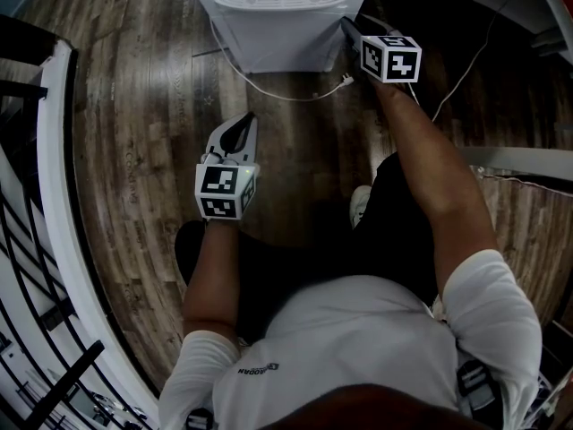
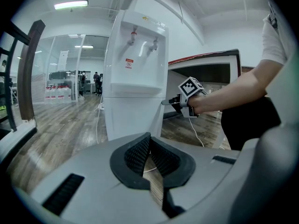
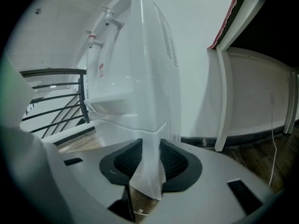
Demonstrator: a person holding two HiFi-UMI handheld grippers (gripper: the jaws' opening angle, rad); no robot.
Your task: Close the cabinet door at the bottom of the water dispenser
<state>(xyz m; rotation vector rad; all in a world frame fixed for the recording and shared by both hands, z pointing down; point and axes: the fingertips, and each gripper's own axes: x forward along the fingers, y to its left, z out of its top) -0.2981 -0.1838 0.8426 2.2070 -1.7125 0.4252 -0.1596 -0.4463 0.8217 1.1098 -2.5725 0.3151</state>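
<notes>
The white water dispenser [image 1: 277,25] stands on the wood floor at the top of the head view. My right gripper [image 1: 346,25] reaches to its right side. In the right gripper view the thin white edge of the cabinet door [image 3: 149,171] runs up between the two black pads, and both pads of the right gripper [image 3: 149,146] press on it. The left gripper view shows that gripper [image 2: 167,101] at the dispenser's [image 2: 135,78] side, level with the top of the lower cabinet. My left gripper [image 1: 243,122] hangs in the air before the dispenser, its jaws [image 2: 149,141] shut on nothing.
A white cable [image 1: 286,92] with a plug [image 1: 345,81] lies on the floor in front of the dispenser. A black and white railing [image 1: 36,195] curves along the left. A white-framed panel [image 1: 519,159] lies to the right. A shoe [image 1: 360,204] stands below the right arm.
</notes>
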